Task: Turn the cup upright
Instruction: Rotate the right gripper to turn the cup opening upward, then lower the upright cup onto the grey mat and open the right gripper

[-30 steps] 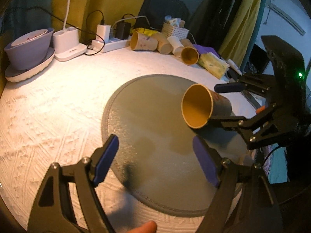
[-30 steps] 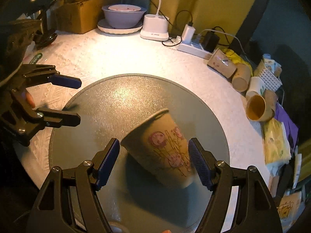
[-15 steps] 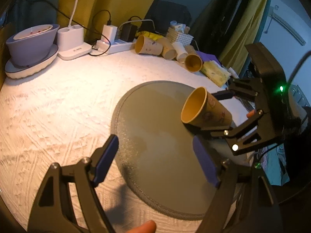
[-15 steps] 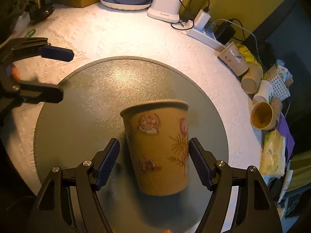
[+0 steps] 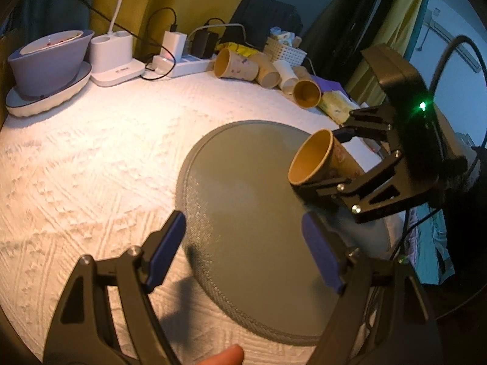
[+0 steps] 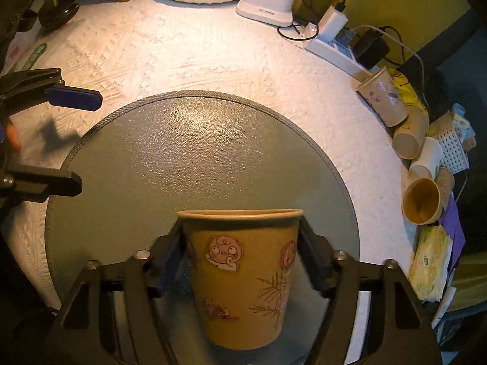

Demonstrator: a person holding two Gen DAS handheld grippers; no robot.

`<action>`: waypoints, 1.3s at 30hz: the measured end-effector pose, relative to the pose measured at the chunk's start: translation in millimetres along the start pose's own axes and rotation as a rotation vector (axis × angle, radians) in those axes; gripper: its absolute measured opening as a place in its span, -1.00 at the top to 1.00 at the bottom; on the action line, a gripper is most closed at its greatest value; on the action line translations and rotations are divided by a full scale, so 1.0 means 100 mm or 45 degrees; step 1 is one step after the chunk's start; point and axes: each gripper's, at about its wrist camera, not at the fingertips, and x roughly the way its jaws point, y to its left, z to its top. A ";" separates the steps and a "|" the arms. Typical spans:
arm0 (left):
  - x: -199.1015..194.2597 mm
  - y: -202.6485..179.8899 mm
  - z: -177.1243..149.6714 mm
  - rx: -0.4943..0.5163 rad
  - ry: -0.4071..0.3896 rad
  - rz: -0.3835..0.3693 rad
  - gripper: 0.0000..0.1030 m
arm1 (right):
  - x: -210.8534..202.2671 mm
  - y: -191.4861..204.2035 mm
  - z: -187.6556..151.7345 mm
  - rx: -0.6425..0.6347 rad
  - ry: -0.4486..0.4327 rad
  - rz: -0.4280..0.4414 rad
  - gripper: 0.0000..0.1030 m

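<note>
Mid-flip: cup [image 6: 243, 276] pinched in right gripper [image 6: 240, 261], tilted above round mat [image 6: 152, 164] at 6 o'clock. Left gripper [image 5: 243, 249] spread, idle. Remaining: righting, setting down, releasing.

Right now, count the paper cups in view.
5: one cup in the right hand-held gripper; four lying at the table's far edge. More may be hidden.

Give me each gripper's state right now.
Left gripper: open, holding nothing.
Right gripper: shut on the paper cup, above the round mat.
</note>
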 end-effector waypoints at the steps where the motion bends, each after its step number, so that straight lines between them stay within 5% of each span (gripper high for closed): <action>1: 0.00 0.00 0.00 0.002 0.000 0.000 -0.55 | -0.02 0.00 -0.01 0.006 -0.010 0.005 -0.35; 26: 0.01 -0.48 0.05 0.102 -0.011 0.061 -0.55 | -0.55 -0.27 -0.59 0.459 -0.568 0.106 -0.34; 39: 0.11 -0.77 0.06 0.126 -0.001 0.079 -0.55 | -0.53 -0.32 -1.03 0.590 -0.638 0.135 -0.34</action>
